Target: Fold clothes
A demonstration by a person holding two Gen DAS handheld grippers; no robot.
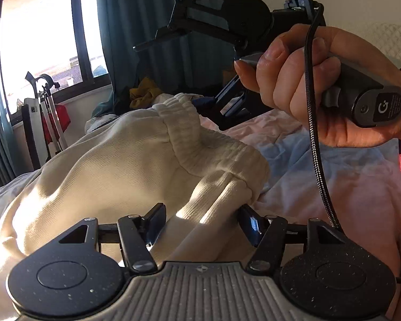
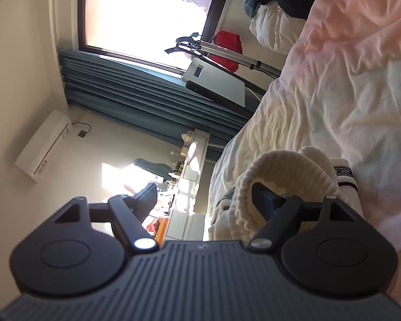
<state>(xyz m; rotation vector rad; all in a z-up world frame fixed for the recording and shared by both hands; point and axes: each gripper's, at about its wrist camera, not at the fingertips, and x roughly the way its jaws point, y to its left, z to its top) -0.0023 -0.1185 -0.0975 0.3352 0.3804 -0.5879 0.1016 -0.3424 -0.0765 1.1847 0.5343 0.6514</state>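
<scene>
A cream knit garment (image 1: 115,155) with ribbed cuffs lies bunched on the bed. My left gripper (image 1: 203,222) stands open, its two fingers on either side of a ribbed fold of the garment, without pinching it. My right gripper (image 1: 222,61), held in a hand, hovers above the garment's far end in the left wrist view. In the right wrist view, rolled sideways, the right gripper (image 2: 205,195) is open, with one finger inside a ribbed cream cuff (image 2: 278,176). A white sock (image 2: 344,176) with dark stripes lies beside that cuff.
The bed has a rumpled pink and pale blue sheet (image 1: 334,182). A pile of other clothes (image 1: 144,93) lies at the far end near the teal curtain (image 1: 152,26). A folded rack (image 1: 40,123) and a red item stand by the window.
</scene>
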